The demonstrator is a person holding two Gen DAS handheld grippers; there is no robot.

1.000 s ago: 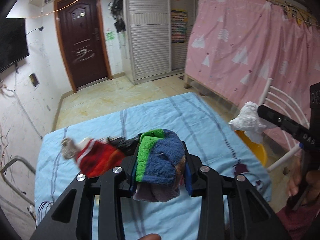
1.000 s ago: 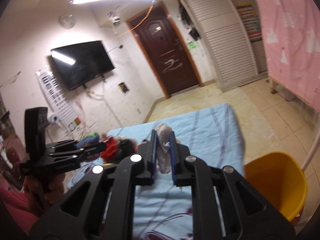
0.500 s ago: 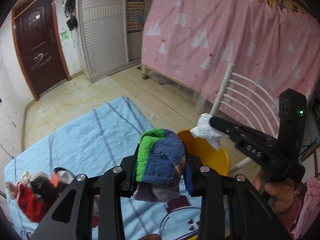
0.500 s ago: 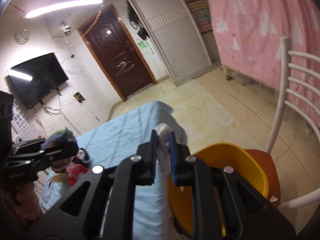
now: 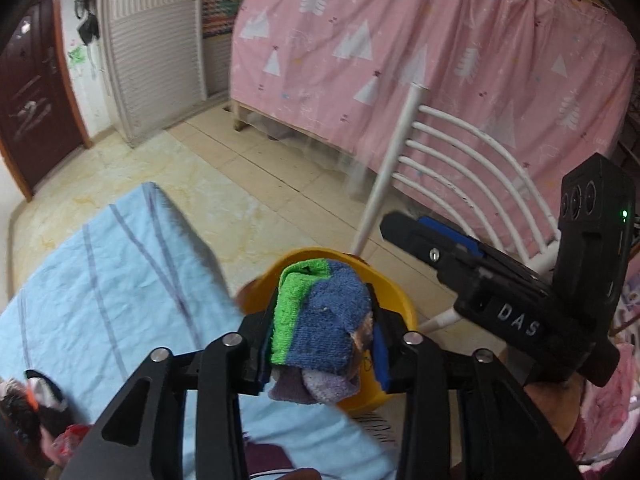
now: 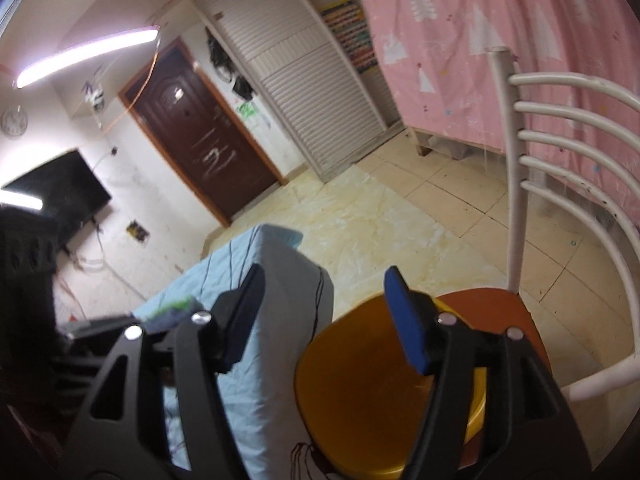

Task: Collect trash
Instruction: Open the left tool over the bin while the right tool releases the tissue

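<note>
My left gripper is shut on a green, blue and purple cloth bundle and holds it above the near rim of a yellow bin. My right gripper is open and empty above the same yellow bin, which stands on an orange chair seat. The right gripper also shows in the left wrist view, to the right of the bin. The white tissue it held is not in sight.
A white metal chair back rises behind the bin. A table with a light blue cloth lies to the left, with a pile of small items at its left end. A pink curtain hangs behind.
Both grippers moved right from the table to the yellow bin. My right gripper opened and the white tissue left it. The left gripper still holds the cloth bundle.
</note>
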